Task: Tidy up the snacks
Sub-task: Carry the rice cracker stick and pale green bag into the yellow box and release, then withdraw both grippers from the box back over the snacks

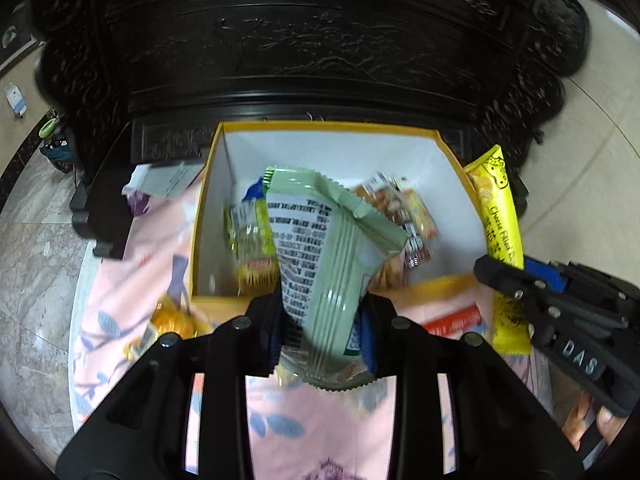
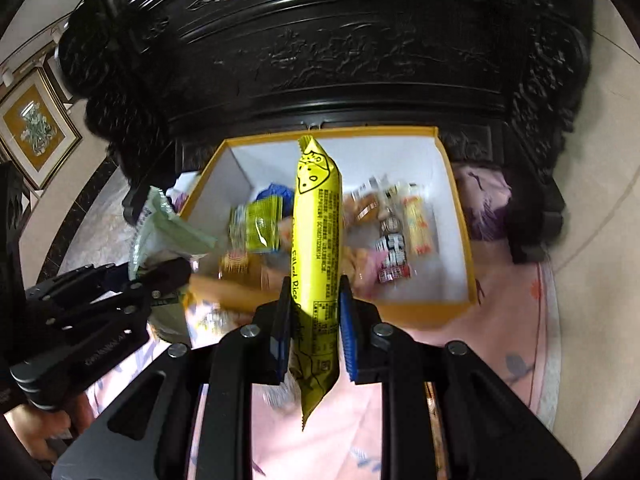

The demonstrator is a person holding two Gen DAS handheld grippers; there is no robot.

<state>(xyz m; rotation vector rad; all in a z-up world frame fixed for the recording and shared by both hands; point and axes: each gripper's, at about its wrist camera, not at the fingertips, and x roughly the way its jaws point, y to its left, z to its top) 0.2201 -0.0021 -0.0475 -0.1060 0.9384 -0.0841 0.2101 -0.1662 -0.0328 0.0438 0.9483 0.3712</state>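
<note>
A pale green snack packet (image 1: 332,264) was held clamped between the closed jaws of the left gripper (image 1: 320,320), hanging over the near wall of the yellow box (image 1: 400,130). A long yellow rice-roll packet (image 2: 316,248) was pinched about its lower half by the shut jaws of the right gripper (image 2: 314,328), its upper end raised above the box's white inside. Several small packets (image 2: 394,256) were already lying on the box floor. Other snacks, an orange one (image 1: 456,320) among them, were left on the pink flowered cloth (image 1: 320,432) just beside the box.

The main risk was judged to be a release made too early: either packet could be dropped on the near wall and tipped back onto the cloth. The yellow packet, being long and gripped low, could be expected to swing or slip if the pads were eased unevenly. The two grippers were seen close together, so a collision over the box could be caused by both being lowered at once. The box could also be nudged by a finger.
</note>
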